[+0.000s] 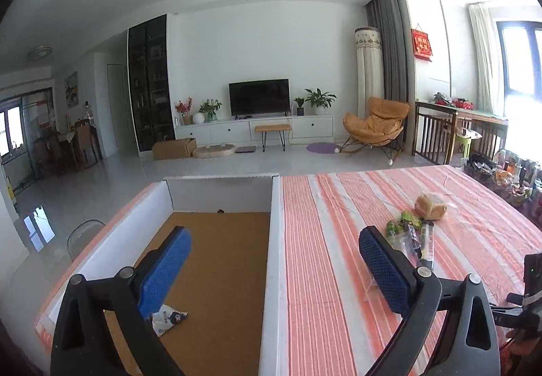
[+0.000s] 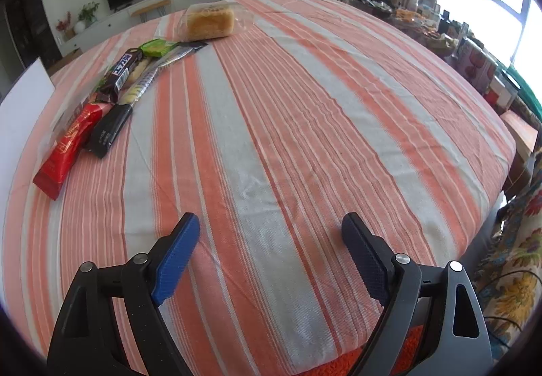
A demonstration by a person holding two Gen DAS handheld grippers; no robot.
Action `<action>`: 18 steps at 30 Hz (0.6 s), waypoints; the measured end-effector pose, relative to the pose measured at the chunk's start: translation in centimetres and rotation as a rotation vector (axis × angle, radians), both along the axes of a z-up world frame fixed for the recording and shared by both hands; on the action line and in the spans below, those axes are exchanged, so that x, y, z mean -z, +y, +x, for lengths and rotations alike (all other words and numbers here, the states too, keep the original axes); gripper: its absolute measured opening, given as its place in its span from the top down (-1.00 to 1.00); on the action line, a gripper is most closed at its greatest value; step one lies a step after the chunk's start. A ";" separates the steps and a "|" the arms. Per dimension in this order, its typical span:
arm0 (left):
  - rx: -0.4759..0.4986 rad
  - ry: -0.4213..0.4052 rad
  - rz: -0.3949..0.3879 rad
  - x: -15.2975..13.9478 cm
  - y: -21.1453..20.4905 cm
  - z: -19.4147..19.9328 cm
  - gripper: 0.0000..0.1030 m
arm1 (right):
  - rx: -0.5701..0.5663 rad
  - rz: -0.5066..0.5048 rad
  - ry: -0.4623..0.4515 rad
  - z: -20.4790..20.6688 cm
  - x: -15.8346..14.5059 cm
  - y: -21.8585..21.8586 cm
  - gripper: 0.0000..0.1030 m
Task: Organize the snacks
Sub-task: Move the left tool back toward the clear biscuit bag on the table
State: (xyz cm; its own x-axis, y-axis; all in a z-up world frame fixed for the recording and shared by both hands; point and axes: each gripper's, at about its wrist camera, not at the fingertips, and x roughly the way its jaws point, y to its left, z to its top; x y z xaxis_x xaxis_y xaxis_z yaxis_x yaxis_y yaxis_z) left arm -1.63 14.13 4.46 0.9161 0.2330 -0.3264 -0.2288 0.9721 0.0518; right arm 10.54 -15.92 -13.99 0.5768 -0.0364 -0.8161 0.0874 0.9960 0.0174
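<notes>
My left gripper (image 1: 274,244) is open and empty above the right wall of a white box (image 1: 273,240) with a cork-brown floor. A small white and blue snack packet (image 1: 169,320) lies in the box near its front. My right gripper (image 2: 269,232) is open and empty over bare striped tablecloth (image 2: 288,125). A row of snacks lies at the left of the right wrist view: a red packet (image 2: 69,147), a black bar (image 2: 108,130), a dark chocolate bar (image 2: 126,71), a green packet (image 2: 156,47) and a wrapped bread loaf (image 2: 210,22). The loaf also shows in the left wrist view (image 1: 431,206).
The white box wall (image 2: 23,111) stands at the left edge of the right wrist view. Cluttered bottles and baskets (image 2: 416,20) crowd the table's far right edge. A living room with a TV (image 1: 259,97) and an orange chair (image 1: 374,122) lies beyond the table.
</notes>
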 end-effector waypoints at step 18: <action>0.361 0.652 -0.148 16.1 -11.5 7.0 -0.99 | -0.004 0.003 -0.001 0.0 -0.1 0.1 -0.75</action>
State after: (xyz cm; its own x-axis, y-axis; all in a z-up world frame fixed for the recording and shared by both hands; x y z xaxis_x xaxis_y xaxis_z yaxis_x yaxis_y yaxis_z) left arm 5.40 2.61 -11.68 0.5382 -0.1330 -0.8322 0.1373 0.9881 -0.0692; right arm 10.51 -15.82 -13.93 0.5780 -0.0318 -0.8154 0.0833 0.9963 0.0201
